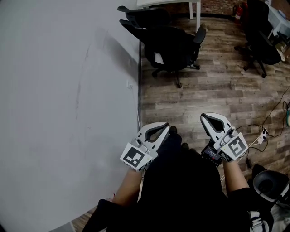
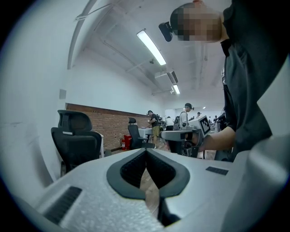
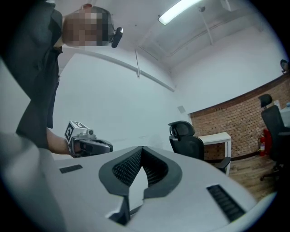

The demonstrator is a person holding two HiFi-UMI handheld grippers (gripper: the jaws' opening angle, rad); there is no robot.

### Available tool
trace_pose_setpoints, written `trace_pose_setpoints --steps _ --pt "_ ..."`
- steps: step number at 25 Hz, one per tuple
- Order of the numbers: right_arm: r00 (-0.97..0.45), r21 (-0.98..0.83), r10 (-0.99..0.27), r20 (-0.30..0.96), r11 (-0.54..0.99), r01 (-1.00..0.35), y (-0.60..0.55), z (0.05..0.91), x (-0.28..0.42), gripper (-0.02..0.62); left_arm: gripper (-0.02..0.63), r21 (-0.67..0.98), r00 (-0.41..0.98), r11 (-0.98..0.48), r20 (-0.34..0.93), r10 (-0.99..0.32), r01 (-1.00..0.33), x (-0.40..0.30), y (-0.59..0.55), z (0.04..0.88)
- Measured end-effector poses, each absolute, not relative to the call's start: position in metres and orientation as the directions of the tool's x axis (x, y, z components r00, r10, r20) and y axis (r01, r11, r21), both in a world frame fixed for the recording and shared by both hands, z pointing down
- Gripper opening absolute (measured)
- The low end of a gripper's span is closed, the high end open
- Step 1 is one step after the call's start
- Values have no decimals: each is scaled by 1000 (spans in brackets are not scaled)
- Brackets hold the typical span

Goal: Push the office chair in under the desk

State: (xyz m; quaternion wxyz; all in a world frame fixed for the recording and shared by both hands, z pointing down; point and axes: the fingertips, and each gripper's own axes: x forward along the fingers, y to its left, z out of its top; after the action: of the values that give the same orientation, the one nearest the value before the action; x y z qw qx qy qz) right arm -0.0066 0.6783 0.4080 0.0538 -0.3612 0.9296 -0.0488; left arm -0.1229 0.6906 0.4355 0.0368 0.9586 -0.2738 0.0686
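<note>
A black office chair (image 1: 168,41) stands on the wood floor a little out from a white desk (image 1: 168,3) at the far end, beside the wall. I hold both grippers close to my body, well short of the chair. My left gripper (image 1: 166,128) is shut with nothing in it, and so is my right gripper (image 1: 205,118). The left gripper view shows the chair (image 2: 75,141) at the left beyond the shut jaws. In the right gripper view the chair (image 3: 189,144) stands in front of the white desk (image 3: 218,137) and a brick wall.
A large pale wall (image 1: 63,99) fills the left side. A second black chair (image 1: 261,43) stands at the back right near a red fire extinguisher (image 1: 238,11). Cables (image 1: 265,124) trail over the floor at the right, and a round dark base (image 1: 271,183) sits at the bottom right. People stand in the distance (image 2: 185,115).
</note>
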Motion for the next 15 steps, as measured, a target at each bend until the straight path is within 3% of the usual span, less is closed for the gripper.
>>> trace_pose_setpoints --steps 15 --pt "-717 -127 -696 34 709 -694 590 433 -32 6 15 123 870 -863 129 -476 -491 -138 590 458"
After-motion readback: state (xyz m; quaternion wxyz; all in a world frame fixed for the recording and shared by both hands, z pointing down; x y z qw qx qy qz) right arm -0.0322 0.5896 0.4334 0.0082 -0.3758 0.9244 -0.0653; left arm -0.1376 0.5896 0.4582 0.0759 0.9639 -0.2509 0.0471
